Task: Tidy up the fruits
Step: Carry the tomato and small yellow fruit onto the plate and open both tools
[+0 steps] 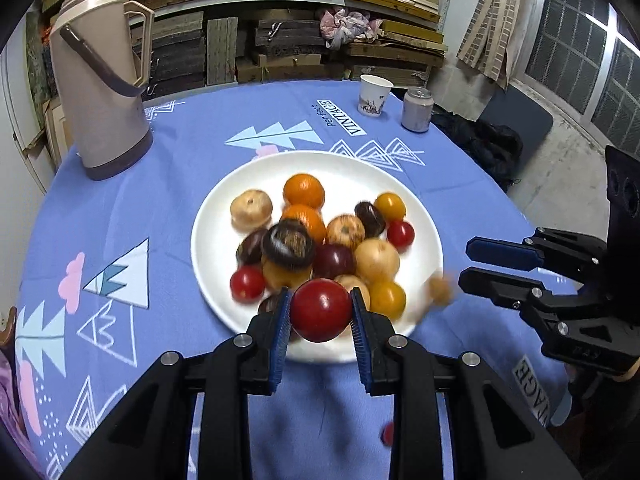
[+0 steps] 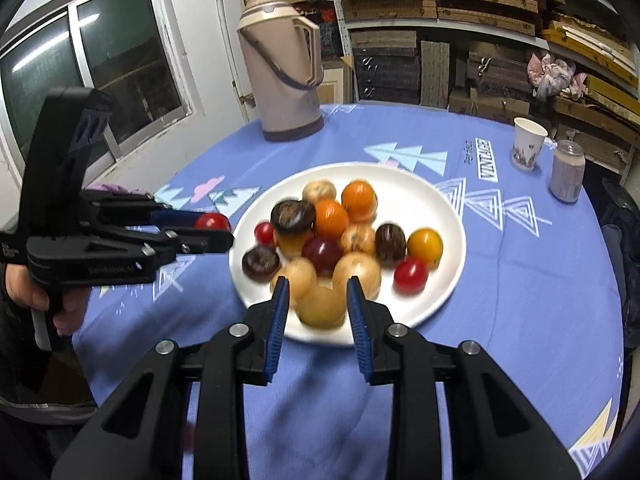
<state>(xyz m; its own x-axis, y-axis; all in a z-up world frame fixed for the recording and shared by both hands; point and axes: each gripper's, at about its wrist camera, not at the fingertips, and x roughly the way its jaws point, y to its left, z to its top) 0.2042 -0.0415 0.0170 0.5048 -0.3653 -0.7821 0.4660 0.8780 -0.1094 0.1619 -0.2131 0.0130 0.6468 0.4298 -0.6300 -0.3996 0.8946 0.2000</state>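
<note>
A white plate (image 1: 224, 200) (image 2: 440, 200) on the blue tablecloth holds several small fruits: orange, red, yellow, tan and dark ones. My left gripper (image 1: 320, 316) (image 2: 218, 229) is shut on a red tomato (image 1: 320, 310) (image 2: 211, 221) and holds it above the plate's near rim. My right gripper (image 2: 318, 308) (image 1: 464, 262) hangs at the plate's other side with its jaws narrow. A blurred tan fruit (image 2: 320, 306) (image 1: 440, 290) shows between its fingers in the right wrist view. In the left wrist view that fruit sits just past and below the tips. Contact with the pads is unclear.
A tall beige thermos (image 1: 100, 92) (image 2: 284, 68) stands at the table's far side. A paper cup (image 1: 374, 94) (image 2: 528, 142) and a can (image 1: 417, 109) (image 2: 567, 170) stand near the far edge. A hand (image 2: 60, 304) grips the left tool. Shelves of boxes fill the background.
</note>
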